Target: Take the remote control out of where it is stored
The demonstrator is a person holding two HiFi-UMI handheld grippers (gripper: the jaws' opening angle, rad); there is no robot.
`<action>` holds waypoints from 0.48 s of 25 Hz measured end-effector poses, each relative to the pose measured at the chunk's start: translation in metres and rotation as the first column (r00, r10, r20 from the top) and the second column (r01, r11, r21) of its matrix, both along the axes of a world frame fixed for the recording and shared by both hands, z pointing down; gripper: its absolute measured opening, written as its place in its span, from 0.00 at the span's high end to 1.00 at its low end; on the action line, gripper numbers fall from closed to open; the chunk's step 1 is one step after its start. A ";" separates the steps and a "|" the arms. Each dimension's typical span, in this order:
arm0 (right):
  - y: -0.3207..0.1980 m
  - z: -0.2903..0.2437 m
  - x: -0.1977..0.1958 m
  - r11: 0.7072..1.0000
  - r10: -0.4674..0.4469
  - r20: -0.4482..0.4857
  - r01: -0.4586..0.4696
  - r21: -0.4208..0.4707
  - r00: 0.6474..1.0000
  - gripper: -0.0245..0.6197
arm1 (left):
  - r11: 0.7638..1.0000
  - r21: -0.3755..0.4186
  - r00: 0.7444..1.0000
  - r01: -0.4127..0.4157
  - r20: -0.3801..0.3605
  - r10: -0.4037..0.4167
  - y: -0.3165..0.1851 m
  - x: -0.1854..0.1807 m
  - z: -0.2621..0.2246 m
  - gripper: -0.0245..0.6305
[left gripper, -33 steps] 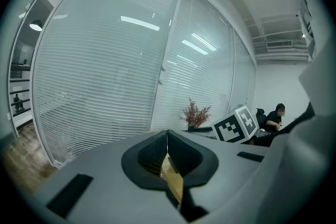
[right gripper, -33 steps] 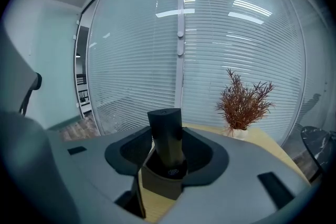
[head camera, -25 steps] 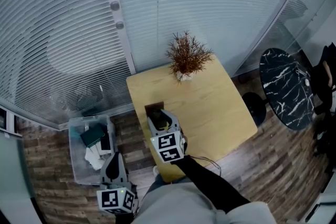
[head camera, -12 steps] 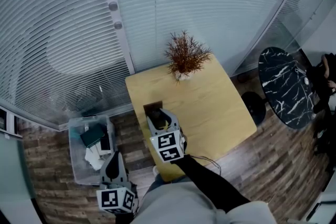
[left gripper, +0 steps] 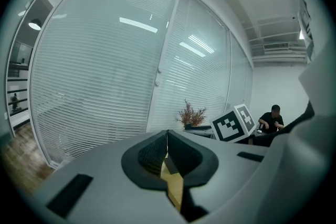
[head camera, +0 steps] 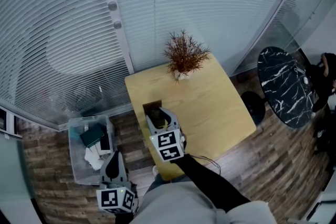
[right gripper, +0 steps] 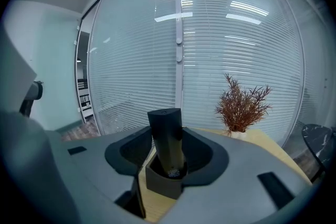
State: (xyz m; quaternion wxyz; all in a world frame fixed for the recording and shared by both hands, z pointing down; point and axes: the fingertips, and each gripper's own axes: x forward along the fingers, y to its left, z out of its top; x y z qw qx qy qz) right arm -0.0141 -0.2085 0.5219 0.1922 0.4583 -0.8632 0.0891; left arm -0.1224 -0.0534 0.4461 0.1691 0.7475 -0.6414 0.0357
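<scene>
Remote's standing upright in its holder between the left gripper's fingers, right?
No, wrong gripper: the remote stands upright in its holder between the right gripper's open fingers, as the right gripper view shows. The left gripper's fingers are together with nothing between them.

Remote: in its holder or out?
In. The remote stands upright in its dark holder, between the right gripper's open jaws.

Cool, fairly bright indoor light fills every view. Reflected ceiling strip lights (right gripper: 247, 7) glare as streaks on the glazed wall of pale horizontal blinds (right gripper: 231, 60). Fisheye bends the slats; corners vignette dark. The upright black remote control (right gripper: 168, 139) looks sharp, the foreground soft
</scene>
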 end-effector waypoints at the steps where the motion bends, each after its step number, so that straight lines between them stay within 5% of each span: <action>1: 0.000 0.000 0.000 1.000 0.001 0.001 -0.001 -0.001 1.000 0.68 | 1.000 0.001 1.000 0.000 -0.001 0.000 0.000 0.000 0.000 0.95; 12: 0.003 -0.008 0.001 1.000 0.007 0.015 -0.007 0.011 1.000 0.68 | 1.000 0.008 1.000 -0.004 0.001 0.004 0.004 0.001 -0.001 0.95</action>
